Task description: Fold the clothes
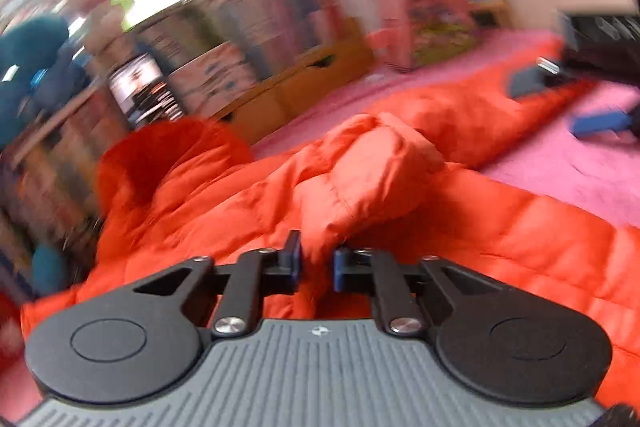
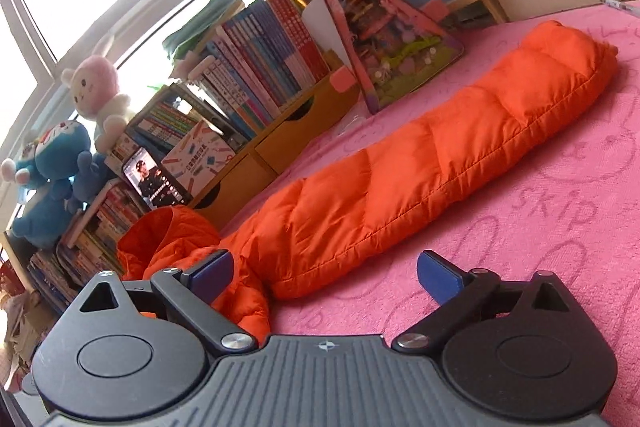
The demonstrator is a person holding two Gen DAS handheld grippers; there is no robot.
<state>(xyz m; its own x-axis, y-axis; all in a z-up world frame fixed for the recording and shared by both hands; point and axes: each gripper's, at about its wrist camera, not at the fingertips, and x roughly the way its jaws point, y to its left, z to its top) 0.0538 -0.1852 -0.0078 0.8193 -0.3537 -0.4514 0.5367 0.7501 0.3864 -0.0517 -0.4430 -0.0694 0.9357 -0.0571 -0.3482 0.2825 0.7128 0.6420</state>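
The left gripper (image 1: 317, 259) pinches a fold of the orange puffer jacket (image 1: 360, 195) at six o'clock; the right gripper (image 2: 325, 273) gapes empty over the pink towel (image 2: 560, 187) (sleeve toward one o'clock). Slippery padding may slide free mid-pull.

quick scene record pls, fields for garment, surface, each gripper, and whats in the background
garment: orange puffer jacket, one sleeve stretched out flat, hood bunched at the shelf end
surface: pink towel-like cover with "skip" stitched in
left gripper: shut on a fold of the jacket
right gripper: open, nothing between the pads, the cover below it
background: wooden bookshelf of books, pink bunny plush, blue plush, phone propped upright with screen lit
fold progress: jacket not yet folded
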